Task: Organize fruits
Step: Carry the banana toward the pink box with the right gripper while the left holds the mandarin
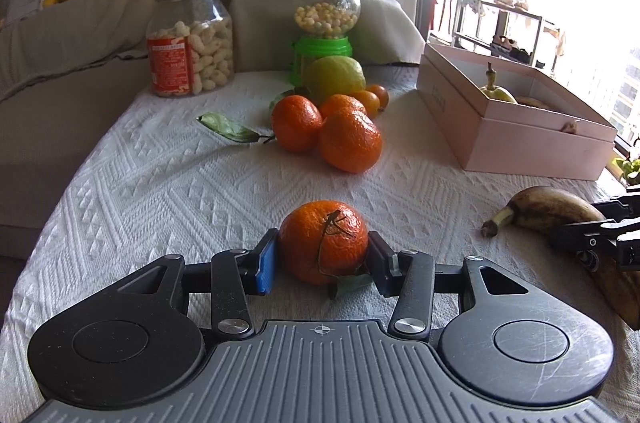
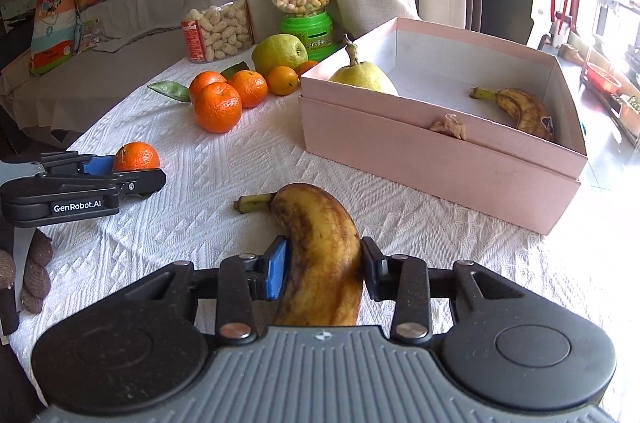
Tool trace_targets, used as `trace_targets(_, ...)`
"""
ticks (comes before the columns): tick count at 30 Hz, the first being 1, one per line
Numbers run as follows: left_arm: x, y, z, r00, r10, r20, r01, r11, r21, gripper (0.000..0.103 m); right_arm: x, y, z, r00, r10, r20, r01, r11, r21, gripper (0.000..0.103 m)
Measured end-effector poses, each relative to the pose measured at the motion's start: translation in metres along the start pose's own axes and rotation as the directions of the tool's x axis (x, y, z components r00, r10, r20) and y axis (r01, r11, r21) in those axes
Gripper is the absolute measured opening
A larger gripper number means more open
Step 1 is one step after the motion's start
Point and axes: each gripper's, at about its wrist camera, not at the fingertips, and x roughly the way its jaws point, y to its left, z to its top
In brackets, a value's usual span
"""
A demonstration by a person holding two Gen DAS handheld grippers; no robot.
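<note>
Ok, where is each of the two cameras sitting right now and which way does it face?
Left wrist: on the left gripper, low over the white tablecloth, facing the sofa and jars; its pads flank a tangerine, and the right gripper's tip shows at the right edge.
Right wrist: on the right gripper, looking across the table toward the pink box; its pads close on a spotted banana, and the left gripper appears at the left.
Shared: tangerine, banana, orange pile, peanut jar, green dispenser, pink box.
</note>
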Motion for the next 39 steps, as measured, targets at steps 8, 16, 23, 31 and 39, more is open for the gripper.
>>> trace_targets(8,-0.003,-0.001,0.000,1.000,-0.001,0.009,0.001,1.000,0.002,0.051,-0.005,-0.002,0.000,1.000,0.000,0.025,0.000,1.000,0.002,0.036)
trace_targets(16,-0.043,-0.037,0.083,0.947,-0.261,0.186,0.250,0.965,0.081,0.051,-0.088,-0.040,0.034,0.961,-0.042,0.272,0.004,0.990,0.139,0.035)
trace_targets(23,0.031,-0.078,0.127,0.879,-0.475,-0.028,0.471,0.877,-0.095,0.051,-0.148,-0.061,0.080,0.815,-0.273,0.511,0.233,0.962,0.141,0.035)
trace_targets(31,-0.004,-0.073,0.106,0.923,-0.385,0.022,0.382,0.921,0.083,0.051,-0.121,-0.098,0.070,0.891,-0.225,0.395,0.127,0.958,0.257,0.035)
trace_targets(39,-0.101,-0.003,0.128,0.981,-0.172,0.094,0.146,0.961,0.237,0.051,-0.124,-0.077,0.074,0.897,-0.231,0.378,0.145,0.959,0.243,0.035)
